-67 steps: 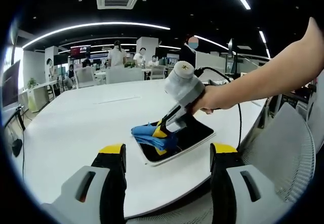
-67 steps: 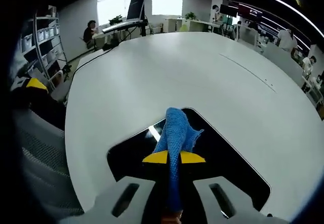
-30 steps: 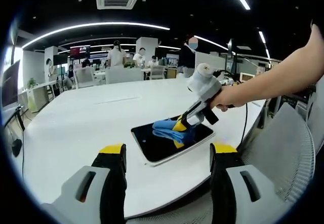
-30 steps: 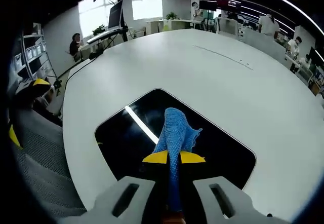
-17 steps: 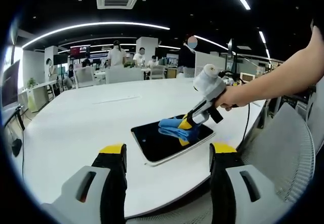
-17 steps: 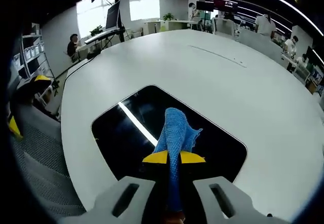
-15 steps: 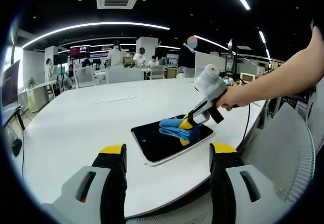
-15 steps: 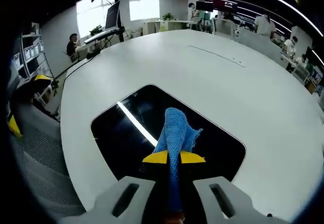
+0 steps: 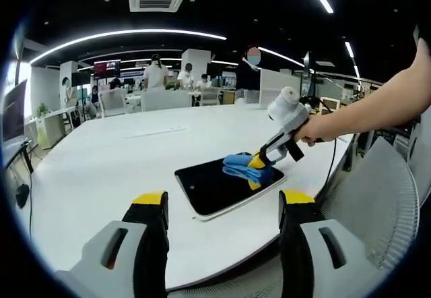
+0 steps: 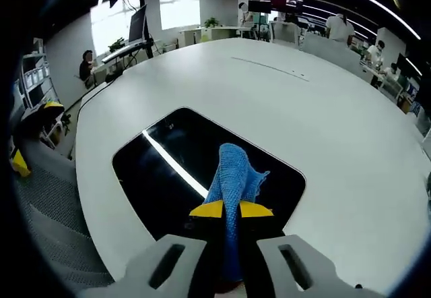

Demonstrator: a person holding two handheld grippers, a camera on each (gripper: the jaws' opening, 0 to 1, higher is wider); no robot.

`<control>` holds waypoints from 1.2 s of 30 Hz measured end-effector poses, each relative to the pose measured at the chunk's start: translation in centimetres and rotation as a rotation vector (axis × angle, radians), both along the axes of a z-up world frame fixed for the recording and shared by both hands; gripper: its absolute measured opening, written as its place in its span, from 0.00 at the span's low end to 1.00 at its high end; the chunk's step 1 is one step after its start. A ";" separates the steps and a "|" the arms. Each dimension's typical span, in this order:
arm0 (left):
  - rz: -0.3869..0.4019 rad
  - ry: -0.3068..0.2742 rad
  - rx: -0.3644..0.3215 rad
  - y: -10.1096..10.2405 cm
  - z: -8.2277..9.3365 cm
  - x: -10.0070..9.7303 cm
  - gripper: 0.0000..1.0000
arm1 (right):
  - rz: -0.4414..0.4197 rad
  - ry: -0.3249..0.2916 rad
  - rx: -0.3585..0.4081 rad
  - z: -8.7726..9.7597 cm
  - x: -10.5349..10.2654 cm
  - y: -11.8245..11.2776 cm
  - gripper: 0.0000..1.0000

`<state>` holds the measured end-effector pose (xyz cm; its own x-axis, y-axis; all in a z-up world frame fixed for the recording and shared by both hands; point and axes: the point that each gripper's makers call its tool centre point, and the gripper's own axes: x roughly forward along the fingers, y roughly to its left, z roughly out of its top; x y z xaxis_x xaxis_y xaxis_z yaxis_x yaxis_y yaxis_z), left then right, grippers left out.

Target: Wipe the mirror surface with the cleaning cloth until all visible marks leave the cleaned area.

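White and broad, the round-edged worktop [image 9: 101, 163] carries the mirror [image 9: 229, 185], a dark rounded rectangle with a pale rim lying flat close to the worktop's near edge. In the left gripper view, the left gripper [image 9: 221, 207] hangs off that near edge, its yellow-tipped jaws spread wide with nothing between them, the mirror showing in the gap. To the right of that, the blue cleaning cloth [image 9: 241, 166] rests on the mirror's far right part, pinched by the right gripper [image 9: 258, 166], which a person's hand [image 9: 311, 131] brings in from the right. In the right gripper view the right gripper [image 10: 231, 210] has its jaws clamped together on the cleaning cloth [image 10: 234, 174], which lies on the mirror [image 10: 161, 170], whose glass reflects a bright light strip.
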<state>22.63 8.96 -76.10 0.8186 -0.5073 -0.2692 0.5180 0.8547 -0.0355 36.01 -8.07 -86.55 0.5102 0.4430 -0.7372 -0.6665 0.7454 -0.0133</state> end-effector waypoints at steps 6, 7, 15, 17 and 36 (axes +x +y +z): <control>0.004 0.003 0.004 0.1 -0.1 0.1 0.66 | -0.045 0.005 0.002 0.0 0.1 -2.0 0.00; 0.003 0.003 0.004 0.1 -0.1 0.1 0.66 | -0.051 0.005 0.003 0.0 0.1 -2.2 0.00; 0.006 0.003 0.006 0.1 -0.1 0.1 0.67 | -0.085 0.010 0.010 0.0 0.1 -3.9 0.00; 0.007 0.004 0.006 0.1 -0.1 0.1 0.67 | -0.090 0.012 0.008 0.0 0.1 -4.1 0.00; 0.006 0.003 0.009 0.2 -0.1 0.1 0.68 | -0.113 -0.004 -0.026 0.0 -0.1 -4.3 0.00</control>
